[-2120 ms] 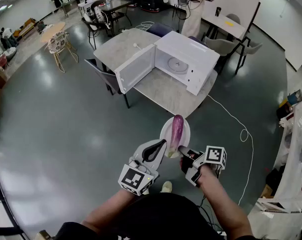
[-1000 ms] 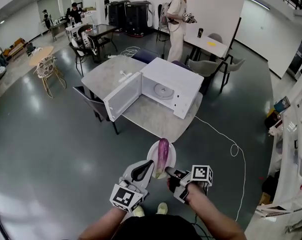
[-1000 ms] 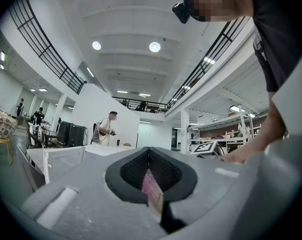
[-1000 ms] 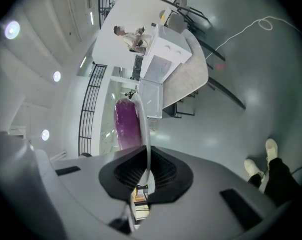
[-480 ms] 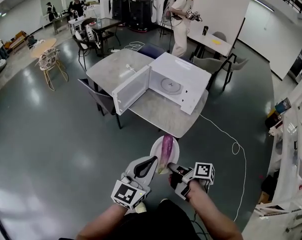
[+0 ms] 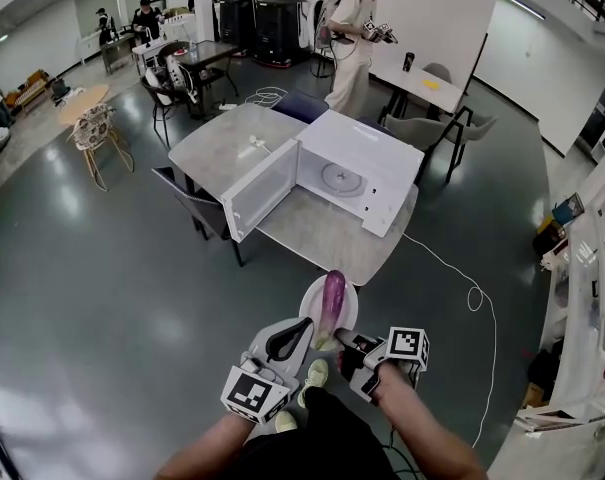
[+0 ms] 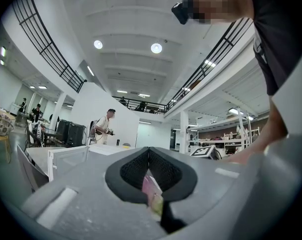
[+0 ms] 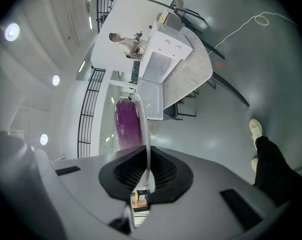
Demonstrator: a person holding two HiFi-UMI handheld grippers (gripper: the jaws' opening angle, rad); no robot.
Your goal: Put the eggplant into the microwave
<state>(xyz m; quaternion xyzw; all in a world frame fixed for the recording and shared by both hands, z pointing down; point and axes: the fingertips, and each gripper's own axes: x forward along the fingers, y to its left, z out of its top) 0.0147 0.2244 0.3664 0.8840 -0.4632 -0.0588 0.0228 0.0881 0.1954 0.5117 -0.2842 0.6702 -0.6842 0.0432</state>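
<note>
A purple eggplant (image 6: pixel 332 296) lies on a small white plate (image 6: pixel 308 308) that is carried in the air in front of the person. My right gripper (image 6: pixel 342 337) is shut on the plate's near rim, and the rim runs edge-on between its pads (image 8: pixel 147 159), with the eggplant (image 8: pixel 128 124) beyond. My left gripper (image 6: pixel 304 329) is at the plate's near left edge, its jaws shut (image 7: pixel 149 151), with nothing seen between the pads. The eggplant's stem end shows just past them. The white microwave (image 6: pixel 360 173) stands ahead on a grey table (image 6: pixel 317 236) with its door (image 6: pixel 255 190) swung open.
A dark chair (image 6: pixel 187 200) stands at the table's left side. A white cable (image 6: pixel 452 268) trails across the floor to the right. A person (image 6: pixel 354 38) stands behind the table, and more tables and chairs are at the far left. A shelf unit (image 6: pixel 592 298) lines the right wall.
The plate and eggplant stay between the grippers while the person walks, and a shoe has come into view below the hands. Both grippers look as before.
</note>
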